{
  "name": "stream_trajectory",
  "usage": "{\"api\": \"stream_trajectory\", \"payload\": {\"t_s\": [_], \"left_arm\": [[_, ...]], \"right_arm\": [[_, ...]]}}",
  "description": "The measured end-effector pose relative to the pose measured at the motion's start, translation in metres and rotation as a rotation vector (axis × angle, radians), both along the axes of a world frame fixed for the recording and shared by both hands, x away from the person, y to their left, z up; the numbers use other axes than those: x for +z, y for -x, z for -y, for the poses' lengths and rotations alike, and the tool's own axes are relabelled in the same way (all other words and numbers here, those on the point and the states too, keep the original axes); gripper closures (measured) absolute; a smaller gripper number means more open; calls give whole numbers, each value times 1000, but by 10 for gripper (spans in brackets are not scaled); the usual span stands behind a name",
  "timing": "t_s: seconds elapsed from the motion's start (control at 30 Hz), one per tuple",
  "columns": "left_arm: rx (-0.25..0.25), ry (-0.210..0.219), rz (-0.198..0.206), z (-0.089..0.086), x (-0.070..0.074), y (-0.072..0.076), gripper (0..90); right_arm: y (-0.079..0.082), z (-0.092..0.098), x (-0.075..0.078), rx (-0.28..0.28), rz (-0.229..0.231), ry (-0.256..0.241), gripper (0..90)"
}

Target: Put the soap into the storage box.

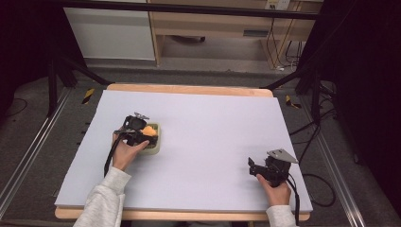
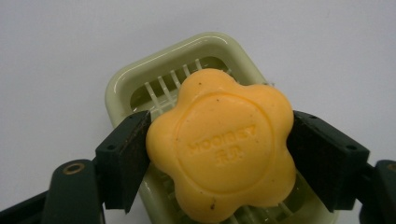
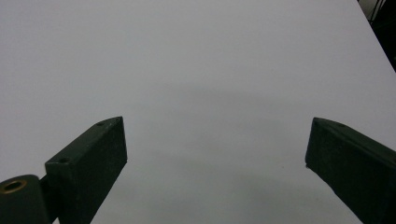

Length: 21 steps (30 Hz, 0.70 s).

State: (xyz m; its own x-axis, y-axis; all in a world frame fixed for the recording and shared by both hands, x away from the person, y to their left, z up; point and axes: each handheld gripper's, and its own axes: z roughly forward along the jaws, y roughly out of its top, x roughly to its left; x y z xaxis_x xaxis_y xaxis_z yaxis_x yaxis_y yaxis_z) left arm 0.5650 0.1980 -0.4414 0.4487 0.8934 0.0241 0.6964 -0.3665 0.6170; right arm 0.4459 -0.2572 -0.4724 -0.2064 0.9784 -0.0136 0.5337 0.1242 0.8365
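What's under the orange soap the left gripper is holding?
A pale green soap dish with a slatted drain insert. The flower-shaped soap, clamped by the left gripper, covers the dish's middle, so contact cannot be judged.

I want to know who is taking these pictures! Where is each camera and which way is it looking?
High view: above the table's near edge, looking forward and down; both sleeves, hands and grippers show.
Left gripper view: on the left gripper, looking along its jaws at the orange soap over the green soap dish.
Right gripper view: on the right gripper, looking along its open jaws at the mat.
High and left gripper views share soap and dish.
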Motion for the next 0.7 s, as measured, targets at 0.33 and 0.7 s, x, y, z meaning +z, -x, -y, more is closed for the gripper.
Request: {"api": "stream_trajectory", "payload": {"t_s": [0.33,0.7], "left_arm": [[12,37,51,-5,14,7,204],[-23,70,86,2,23,22,219]], "right_arm": [[0,0,0,-2,1,0,59],[1,2,0,-12,0,-3,59]]}}
